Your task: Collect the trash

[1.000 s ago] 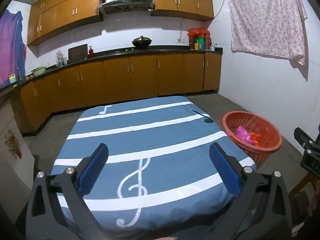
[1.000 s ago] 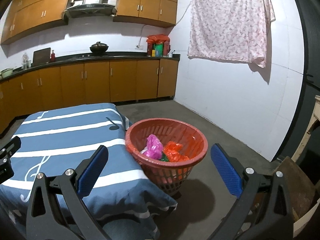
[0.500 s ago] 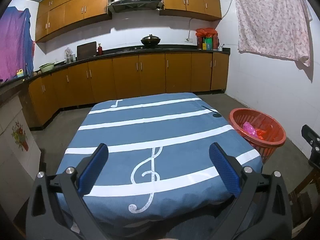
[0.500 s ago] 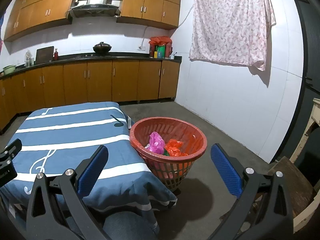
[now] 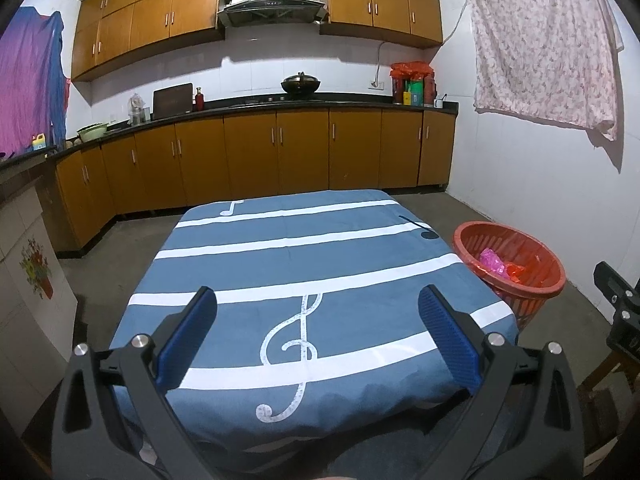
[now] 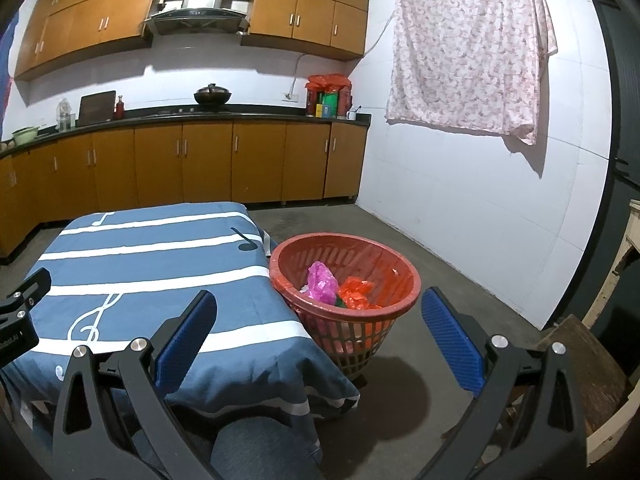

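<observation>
Now both grippers are held level above the near edge of a table (image 5: 360,264) covered in a blue cloth with white stripes and music notes. The left gripper (image 5: 318,330) has its blue-padded fingers (image 5: 188,338) spread wide, gripping nothing; bare cloth lies between and beyond them. The right gripper (image 6: 320,330) is likewise wide open and empty. No trash shows on the cloth, so the raised, empty pose likely means collecting is finished or nearly so.

A red basket (image 6: 408,280) stands on the floor just beside the table's right edge, probably placed within easy reach for drops. Inside lie a pink wrapper (image 6: 322,282) and an orange wrapper (image 6: 356,292). From the right gripper, the basket sits ahead, between the two fingers. From the left gripper, it lies ahead and well outside the right finger.
</observation>
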Demonstrator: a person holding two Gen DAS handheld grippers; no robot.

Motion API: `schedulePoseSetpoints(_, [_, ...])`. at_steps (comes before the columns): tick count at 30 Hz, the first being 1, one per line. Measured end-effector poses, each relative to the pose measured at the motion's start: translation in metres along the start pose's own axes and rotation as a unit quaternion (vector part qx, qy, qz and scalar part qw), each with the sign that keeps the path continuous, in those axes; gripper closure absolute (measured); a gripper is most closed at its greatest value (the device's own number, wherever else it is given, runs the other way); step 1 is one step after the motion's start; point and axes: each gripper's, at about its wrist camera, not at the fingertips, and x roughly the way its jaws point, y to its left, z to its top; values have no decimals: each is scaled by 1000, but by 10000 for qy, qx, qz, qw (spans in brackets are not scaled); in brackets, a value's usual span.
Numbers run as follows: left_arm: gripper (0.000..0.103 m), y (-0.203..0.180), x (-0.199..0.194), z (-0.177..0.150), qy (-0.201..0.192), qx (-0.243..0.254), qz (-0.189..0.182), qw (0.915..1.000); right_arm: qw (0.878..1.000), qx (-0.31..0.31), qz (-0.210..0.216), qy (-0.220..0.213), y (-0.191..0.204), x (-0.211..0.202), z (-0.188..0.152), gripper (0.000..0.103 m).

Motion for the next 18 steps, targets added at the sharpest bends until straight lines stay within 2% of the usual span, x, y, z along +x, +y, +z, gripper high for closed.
schedulePoseSetpoints(18, [4, 2, 0, -1, 19, -39, -14, 10000, 10000, 64, -14, 29, -1, 0, -3, 2])
